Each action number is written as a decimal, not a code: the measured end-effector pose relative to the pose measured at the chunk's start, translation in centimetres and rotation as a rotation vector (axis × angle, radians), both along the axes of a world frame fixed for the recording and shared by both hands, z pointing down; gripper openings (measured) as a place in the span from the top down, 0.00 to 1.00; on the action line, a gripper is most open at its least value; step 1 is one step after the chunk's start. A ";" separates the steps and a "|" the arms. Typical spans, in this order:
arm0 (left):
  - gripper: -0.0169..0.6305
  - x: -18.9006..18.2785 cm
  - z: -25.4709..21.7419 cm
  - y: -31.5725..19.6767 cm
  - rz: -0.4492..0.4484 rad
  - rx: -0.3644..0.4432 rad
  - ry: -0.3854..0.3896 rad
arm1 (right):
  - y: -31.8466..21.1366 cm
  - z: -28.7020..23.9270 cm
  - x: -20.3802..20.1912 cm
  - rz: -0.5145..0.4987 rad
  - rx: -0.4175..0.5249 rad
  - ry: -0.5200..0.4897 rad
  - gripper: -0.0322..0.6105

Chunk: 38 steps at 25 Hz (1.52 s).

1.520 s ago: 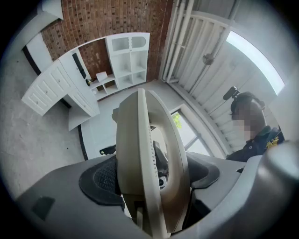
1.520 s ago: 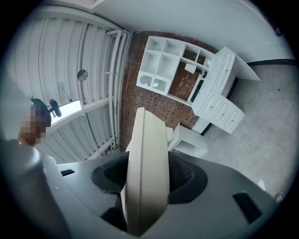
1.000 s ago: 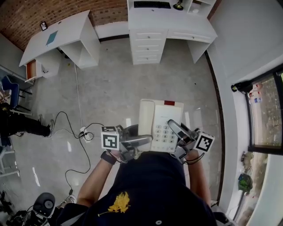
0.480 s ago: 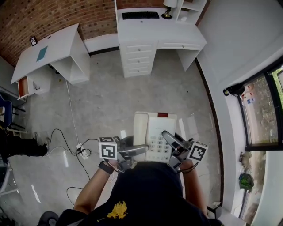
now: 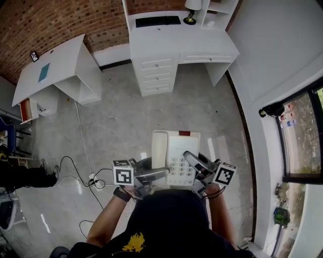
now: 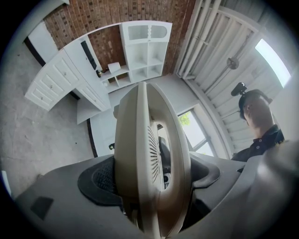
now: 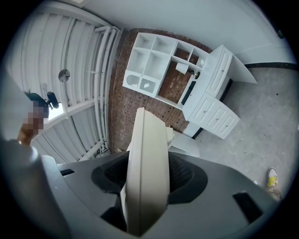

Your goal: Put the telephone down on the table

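Cream desk telephone (image 5: 175, 157) held level in mid-air in front of a person's chest, above a grey polished floor (image 5: 151, 111) and well short of the furniture. Its handset lies in the cradle along the left side, a grey-buttoned keypad fills the middle, and a red strip marks the far edge. The print on the keys is too small to read.

The left gripper (image 5: 162, 176) is clamped on the phone's near left edge. Its own view shows the cream shell with a slotted grille wedged upright between the 2 dark pads. The right gripper (image 5: 194, 166) is clamped on the near right edge, and there too the pads press on the cream casing from both sides — jaws wide but full. Each gripper carries a cube with black-and-white square markers.

The person wears a dark top with a yellow motif (image 5: 133, 242) and a watch (image 5: 121, 194) on the left wrist.

Black cables (image 5: 81, 151) trail across the floor to a white power strip (image 5: 93, 179) at the left. Against the brick wall (image 5: 45, 20) ahead stands a white desk (image 5: 202, 38) with drawers, bearing a black keyboard (image 5: 158, 21) and a lamp (image 5: 191, 15). A second white table (image 5: 65, 58) to its left holds a teal sheet (image 5: 44, 72) — and a window (image 5: 303, 136) runs down the right side.
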<state>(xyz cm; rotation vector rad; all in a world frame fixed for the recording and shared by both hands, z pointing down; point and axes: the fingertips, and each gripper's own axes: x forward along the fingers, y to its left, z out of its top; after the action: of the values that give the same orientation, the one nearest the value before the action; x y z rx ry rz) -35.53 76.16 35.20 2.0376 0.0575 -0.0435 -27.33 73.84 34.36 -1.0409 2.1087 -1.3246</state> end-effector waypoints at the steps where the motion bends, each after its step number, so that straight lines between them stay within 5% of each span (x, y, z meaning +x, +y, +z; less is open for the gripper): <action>1: 0.33 0.9 0.1 -1.3 -0.009 0.001 -0.004 | -1.4 0.0 0.9 -0.007 0.000 -0.005 0.62; 11: 0.33 11.7 -1.1 -13.6 -0.072 0.026 -0.039 | -14.0 -0.8 11.5 -0.058 0.014 -0.061 0.62; 38: 0.33 21.9 -1.3 -29.3 -0.059 0.030 -0.029 | -29.5 -0.9 21.7 -0.042 0.018 -0.053 0.62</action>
<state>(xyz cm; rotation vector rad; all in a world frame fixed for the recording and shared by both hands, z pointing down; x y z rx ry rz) -13.64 46.90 33.94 2.0688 -0.0203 -0.0501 -5.64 44.32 33.45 -0.9483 2.1098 -1.3359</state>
